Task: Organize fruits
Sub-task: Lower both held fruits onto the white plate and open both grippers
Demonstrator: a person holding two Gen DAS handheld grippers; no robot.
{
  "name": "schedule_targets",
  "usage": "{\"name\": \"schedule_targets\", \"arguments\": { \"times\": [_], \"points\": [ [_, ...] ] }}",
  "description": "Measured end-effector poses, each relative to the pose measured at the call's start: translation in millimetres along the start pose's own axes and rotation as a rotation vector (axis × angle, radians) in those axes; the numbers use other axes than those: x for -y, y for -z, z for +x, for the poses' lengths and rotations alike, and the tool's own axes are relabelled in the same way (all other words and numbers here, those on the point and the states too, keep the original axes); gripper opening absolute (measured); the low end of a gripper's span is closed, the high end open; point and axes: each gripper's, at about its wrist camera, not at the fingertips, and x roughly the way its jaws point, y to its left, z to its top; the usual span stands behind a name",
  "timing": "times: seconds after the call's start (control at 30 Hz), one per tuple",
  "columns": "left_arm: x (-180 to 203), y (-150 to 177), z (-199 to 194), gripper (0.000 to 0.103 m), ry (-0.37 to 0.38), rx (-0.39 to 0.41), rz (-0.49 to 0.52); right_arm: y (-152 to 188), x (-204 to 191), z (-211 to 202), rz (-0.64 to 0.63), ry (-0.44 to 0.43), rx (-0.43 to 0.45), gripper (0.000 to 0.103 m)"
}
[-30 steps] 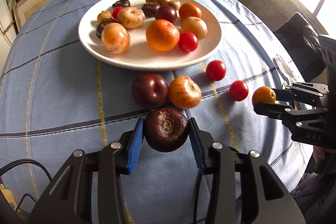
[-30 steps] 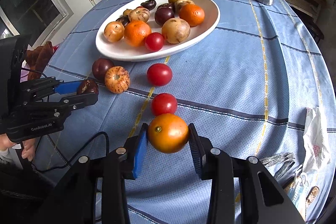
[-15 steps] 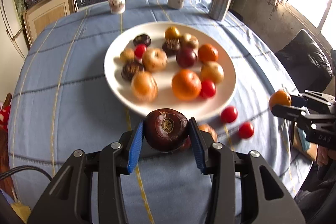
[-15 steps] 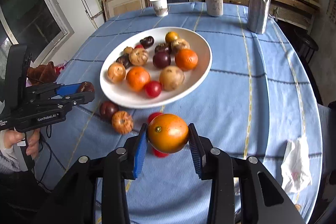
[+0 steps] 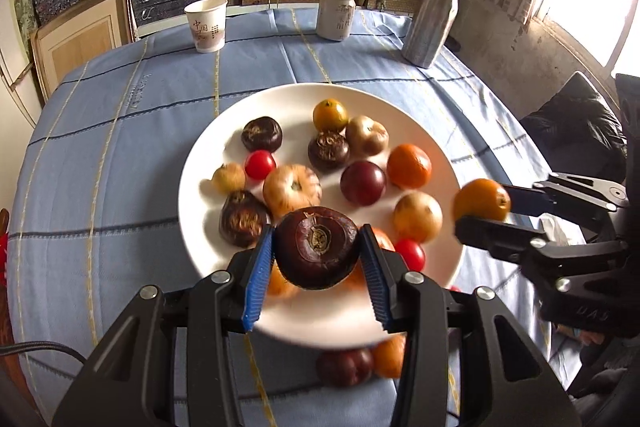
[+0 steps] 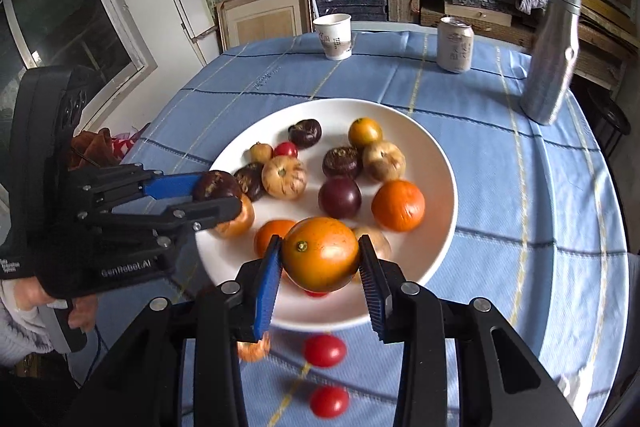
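Dark fruit (image 5: 318,247) – left tongs (image 5: 316,261) grip it.

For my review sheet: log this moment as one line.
left claw: shut on dark fruit | right claw: shut on orange fruit | both over white plate

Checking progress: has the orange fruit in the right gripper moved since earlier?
Yes. The orange fruit went from above the tablecloth to over the white plate.

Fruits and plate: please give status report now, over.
Left tongs shut on dark fruit. Right tongs shut on orange fruit. Both above white plate, already crowded. Two red tomatoes on cloth.
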Motion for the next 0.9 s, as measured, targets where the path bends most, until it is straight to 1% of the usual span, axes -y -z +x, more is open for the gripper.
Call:
{"name": "schedule_targets", "arguments": {
  "times": [0.17, 0.33, 0.37, 0.4, 0.43, 0.47, 0.5, 0.53, 0.57, 0.63, 0.7, 0.87, 0.9],
  "points": [
    [-6, -12, 20, 0.042, 0.006, -0.019, -0.017, -14, 2, 27, 0.007, -0.016, -0.024, 0.038],
    [-11, -15, 32, 0.042, 0.014, -0.035, -0.037, -17, 3, 45, 0.021, -0.05, -0.056, 0.039],
    [-12, -15, 34, 0.045, 0.017, -0.036, -0.041, -16, 3, 46, 0.026, -0.061, -0.059, 0.041],
    [-12, -14, 34, 0.046, 0.013, -0.037, -0.043, -15, 4, 46, 0.032, -0.06, -0.057, 0.045],
    [-12, -14, 35, 0.051, 0.005, -0.037, -0.045, -13, 5, 44, 0.037, -0.053, -0.051, 0.048],
    [-13, -14, 35, 0.058, -0.002, -0.038, -0.049, -12, 6, 43, 0.043, -0.049, -0.046, 0.055],
    [-15, -13, 35, 0.063, -0.007, -0.037, -0.061, -11, 8, 41, 0.055, -0.048, -0.038, 0.062],
    [-17, -12, 34, 0.07, -0.008, -0.034, -0.076, -10, 10, 38, 0.066, -0.051, -0.03, 0.064],
    [-19, -11, 32, 0.073, -0.005, -0.031, -0.089, -9, 11, 36, 0.072, -0.051, -0.028, 0.065],
    [-20, -7, 28, 0.075, -0.012, -0.023, -0.101, -6, 11, 31, 0.076, -0.048, -0.024, 0.065],
    [-19, -2, 23, 0.079, -0.026, -0.022, -0.1, -2, 11, 25, 0.08, -0.049, -0.018, 0.068],
    [-17, 15, 10, 0.086, -0.05, -0.023, -0.105, 13, 8, 12, 0.079, -0.039, -0.021, 0.069],
    [-17, 20, 7, 0.087, -0.055, -0.026, -0.11, 17, 7, 9, 0.08, -0.037, -0.022, 0.07]
  ]
}}
